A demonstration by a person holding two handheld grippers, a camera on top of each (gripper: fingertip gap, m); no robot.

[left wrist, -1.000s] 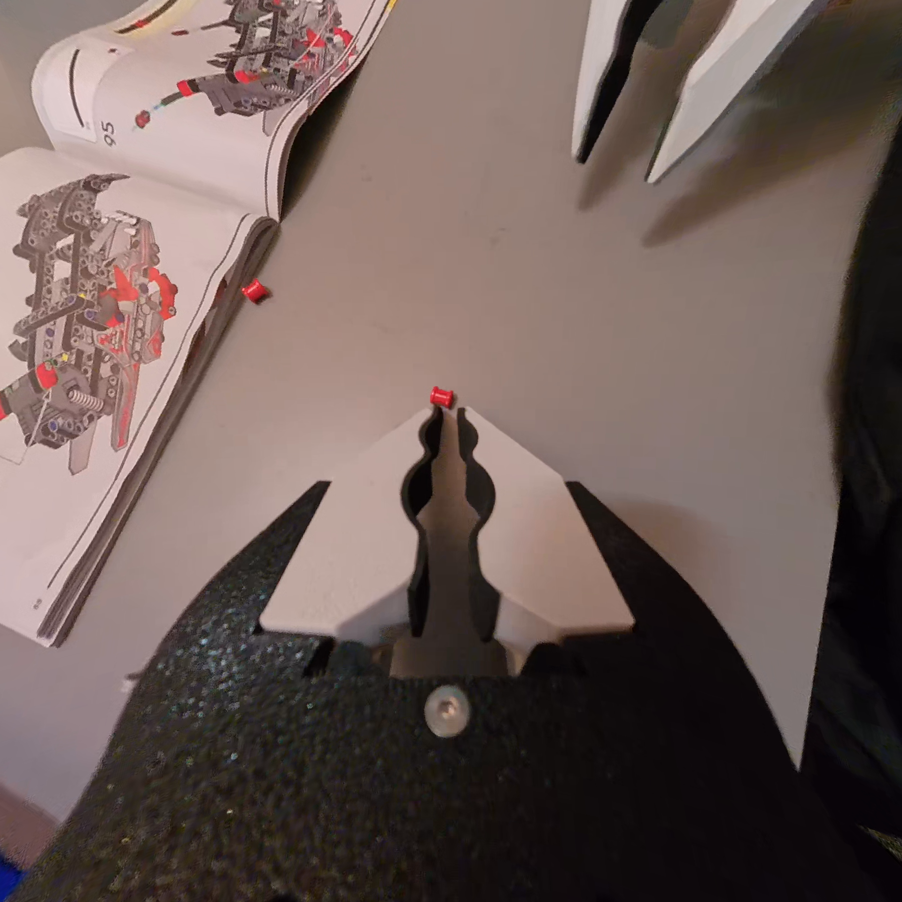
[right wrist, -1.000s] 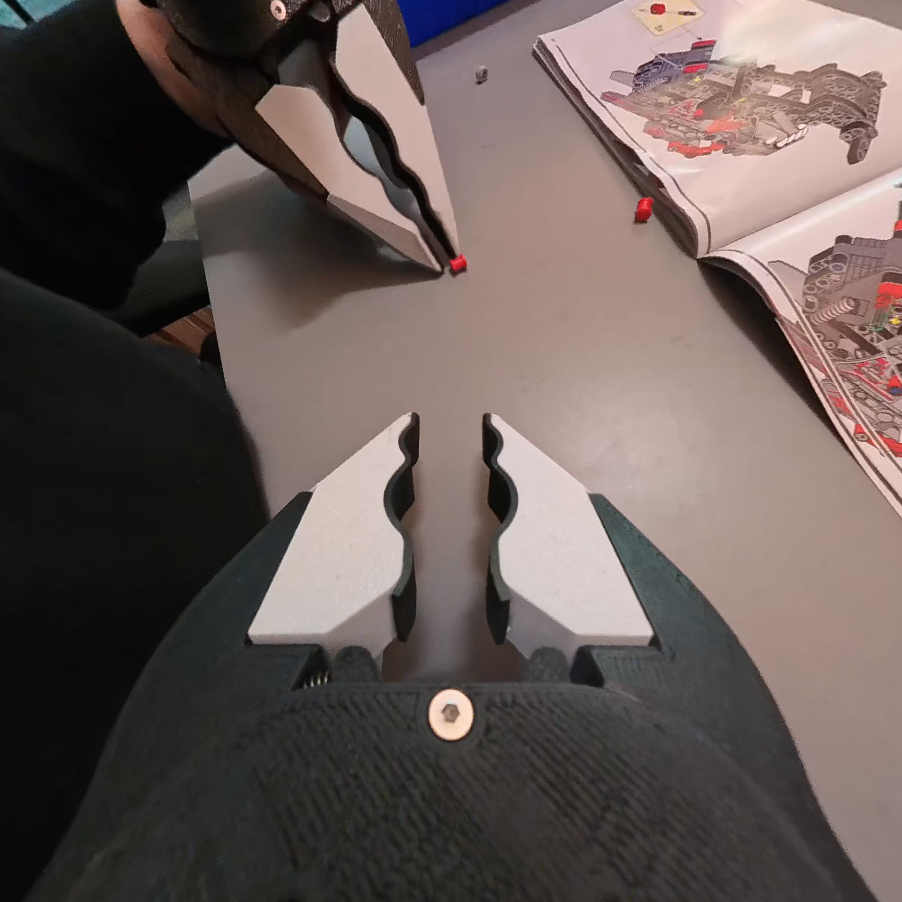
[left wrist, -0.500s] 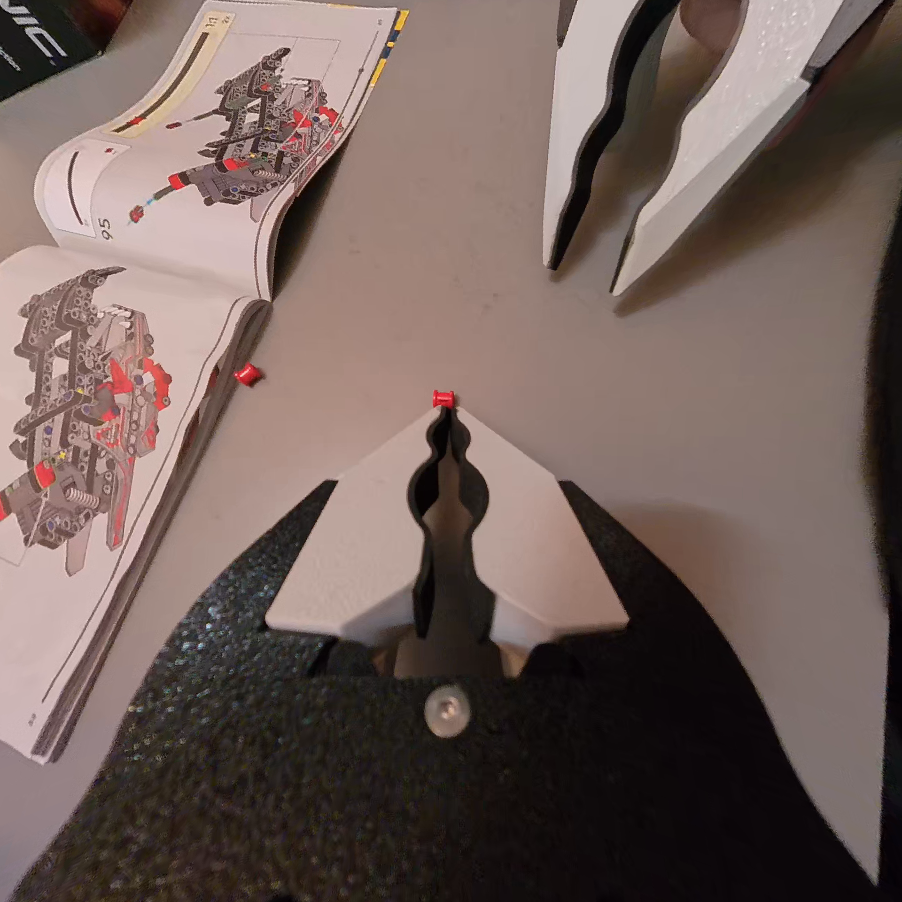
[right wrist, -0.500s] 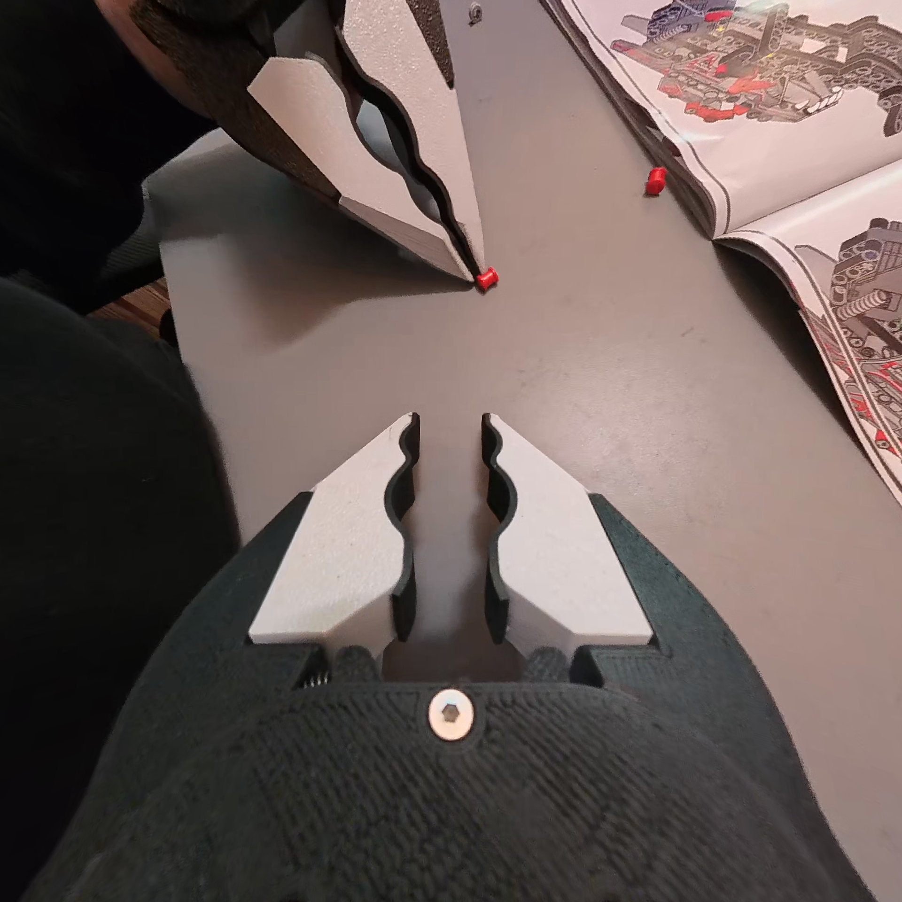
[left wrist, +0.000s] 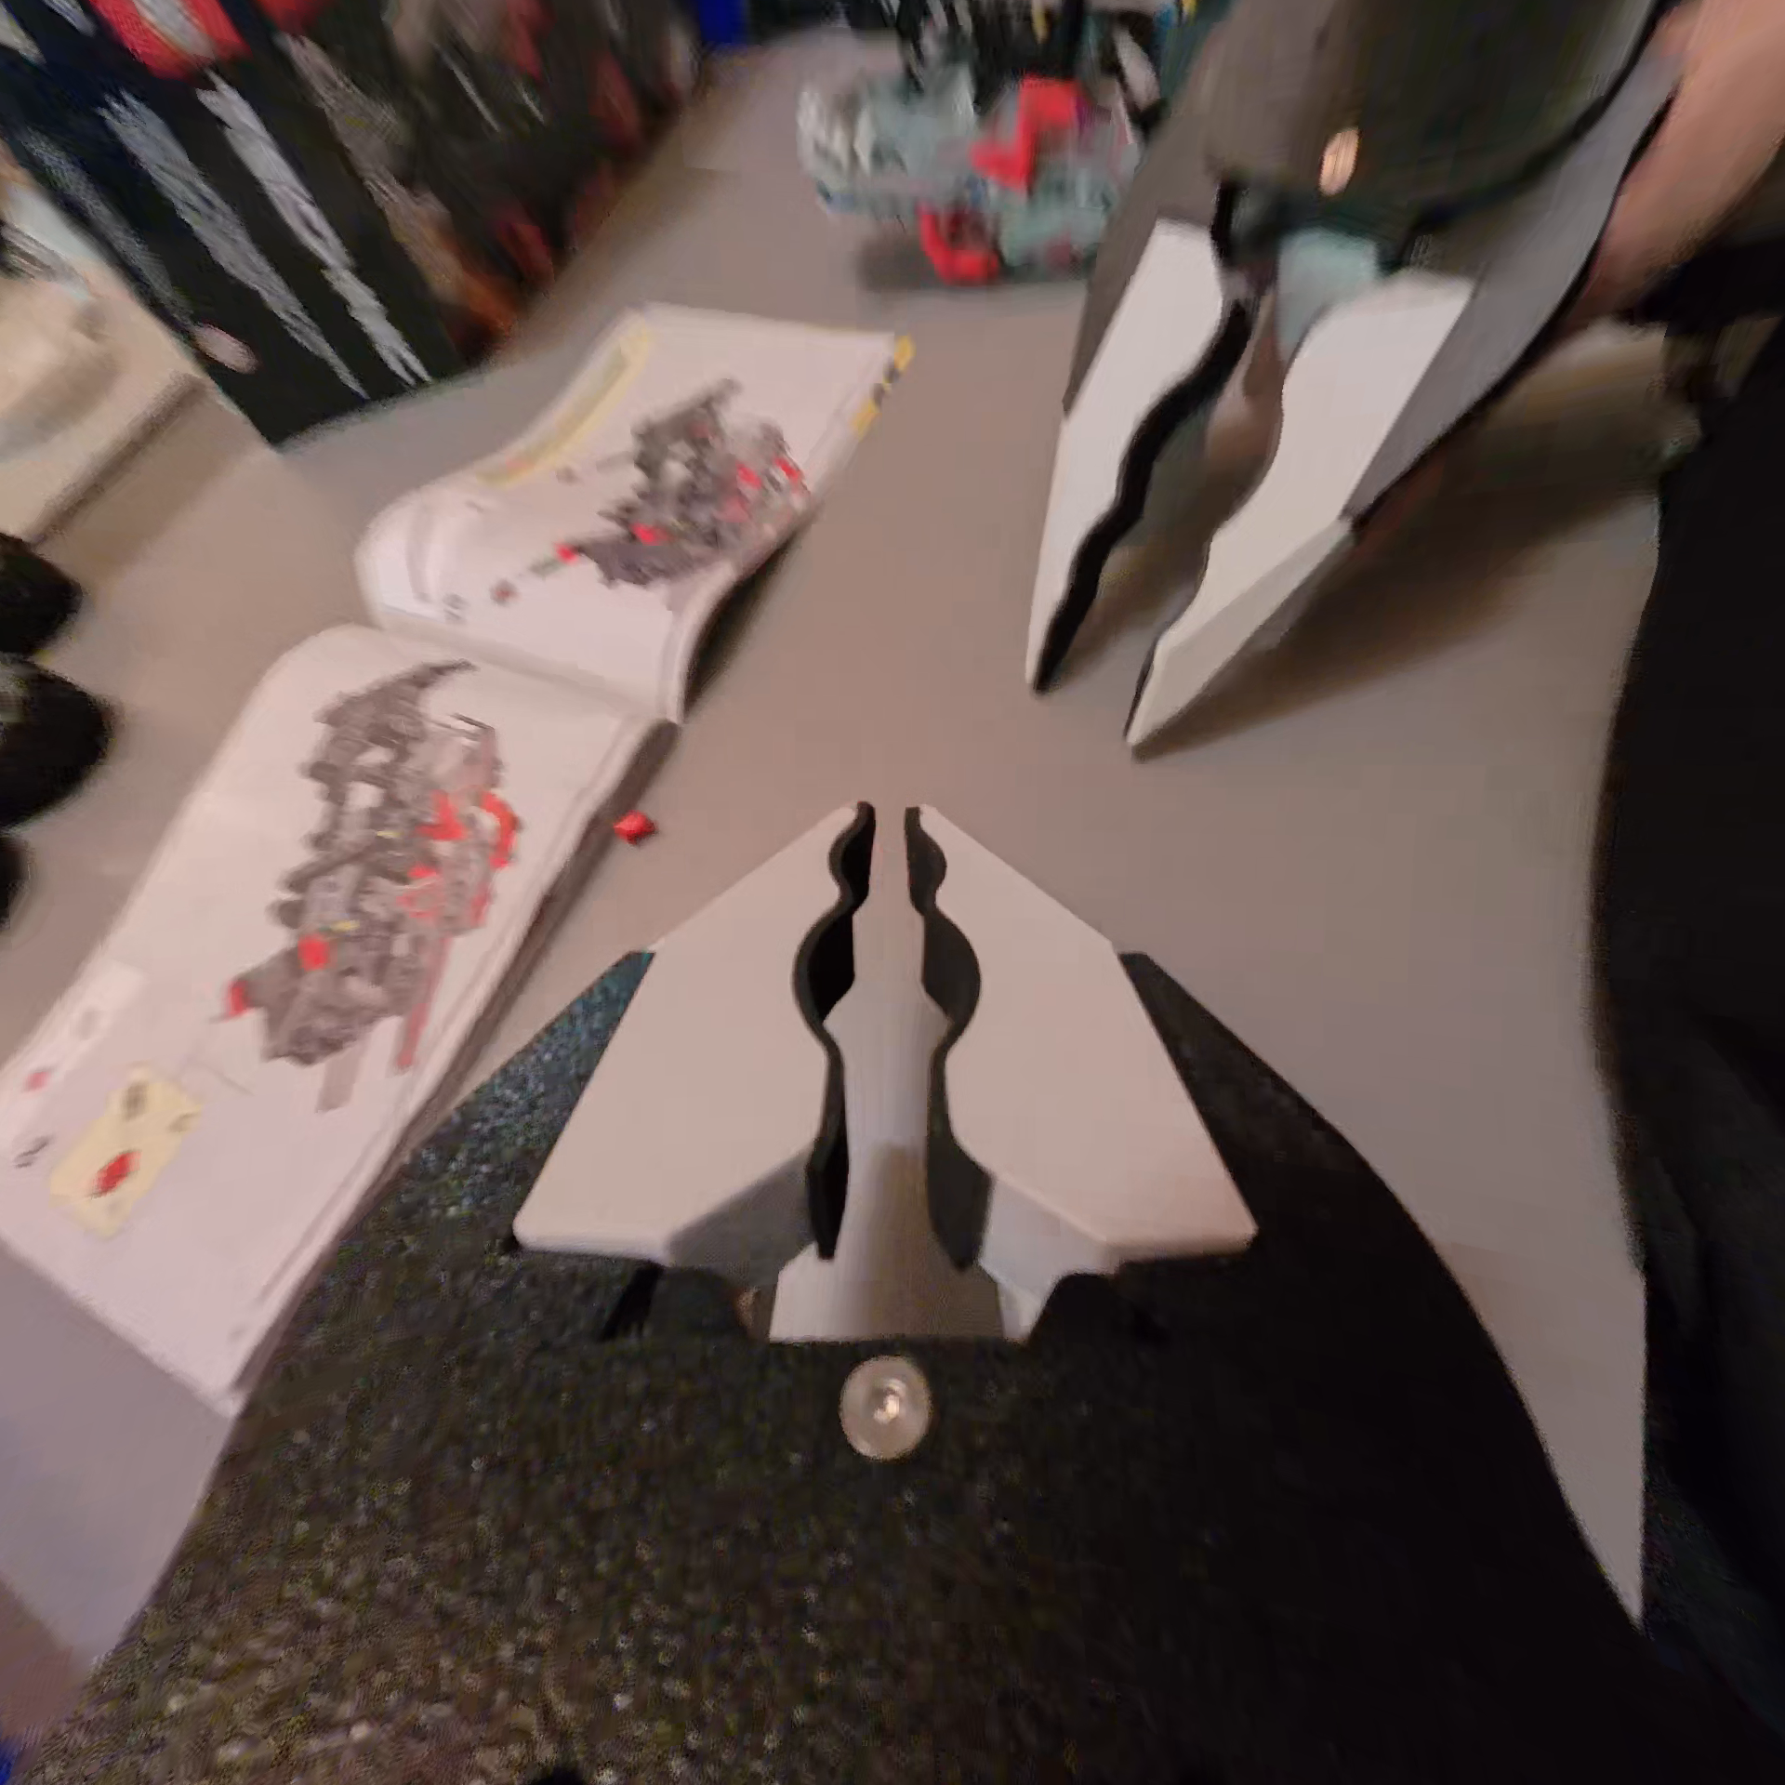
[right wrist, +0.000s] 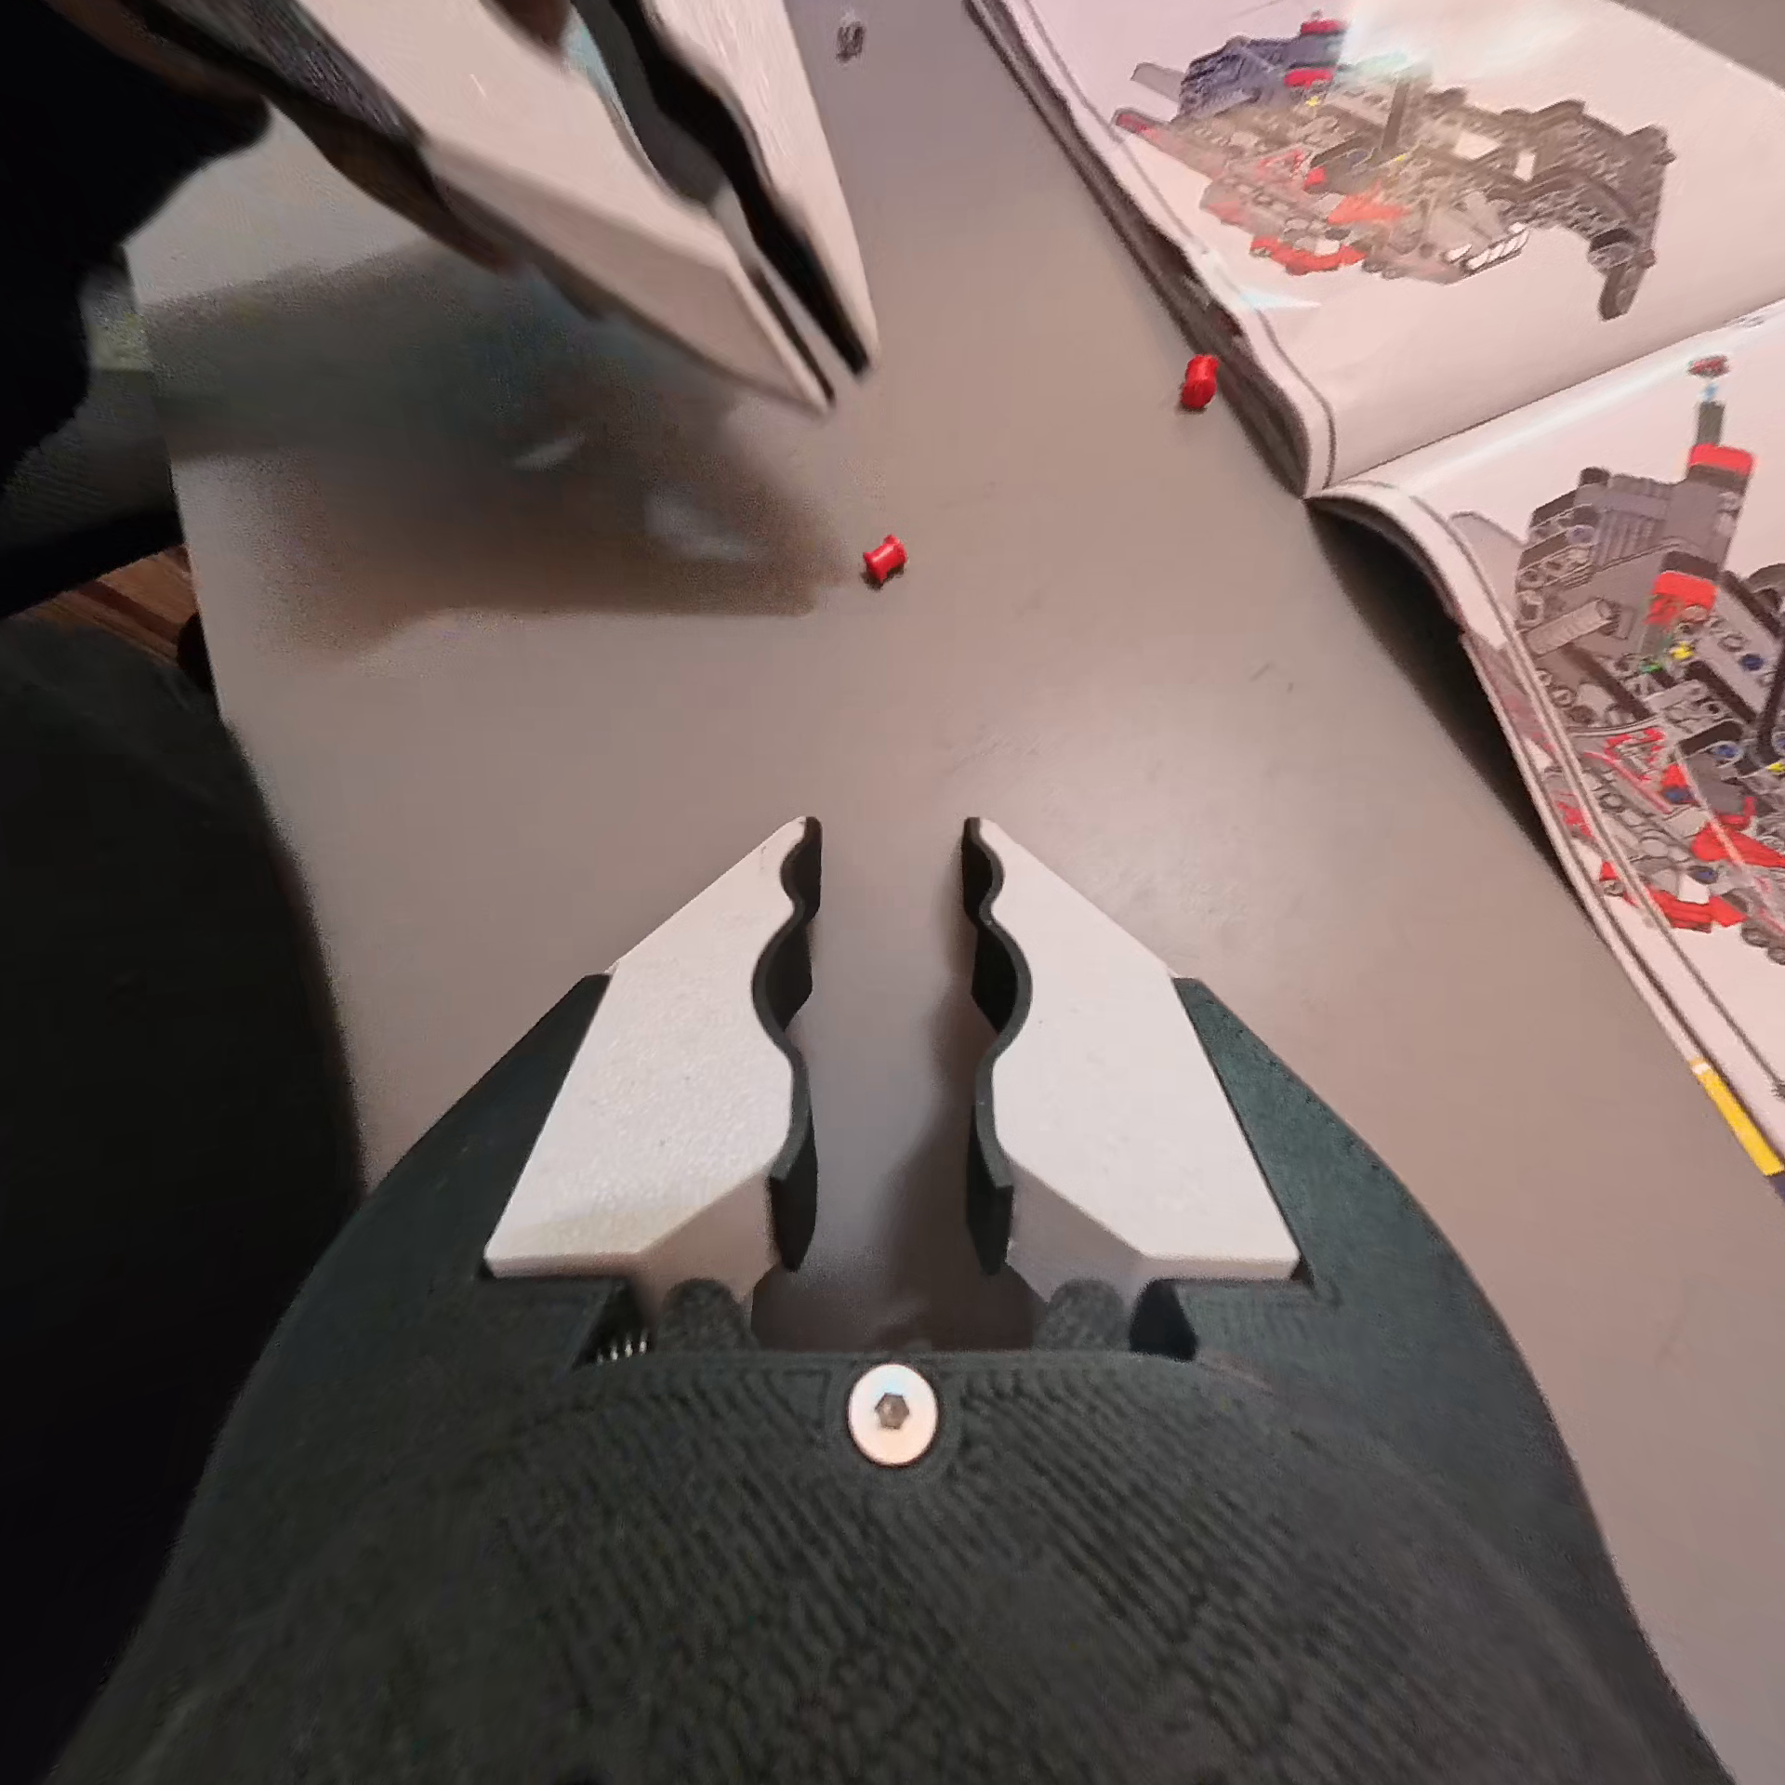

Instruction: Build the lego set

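The thing to grab here is a tiny red bush, spool-shaped, lying on its side on the grey surface at about 12 o'clock from the right hand-held gripper. A second red bush sits at roughly 1 o'clock, right against the edge of the open instruction booklet.

My guess: hard plastic, practically weightless, smooth and round, so it'll roll or shoot out if pinched off-centre. I'd take it across the narrow waist between the two flanges, using just the fingertips, squeezing gently.

The right hand-held gripper is spread with a clear gap and nothing in it. The left hand-held gripper hangs above the surface, tips parted by only a narrow slit, also empty.

The half-built grey and red model is way off at 12 o'clock in the left wrist view, blurry.
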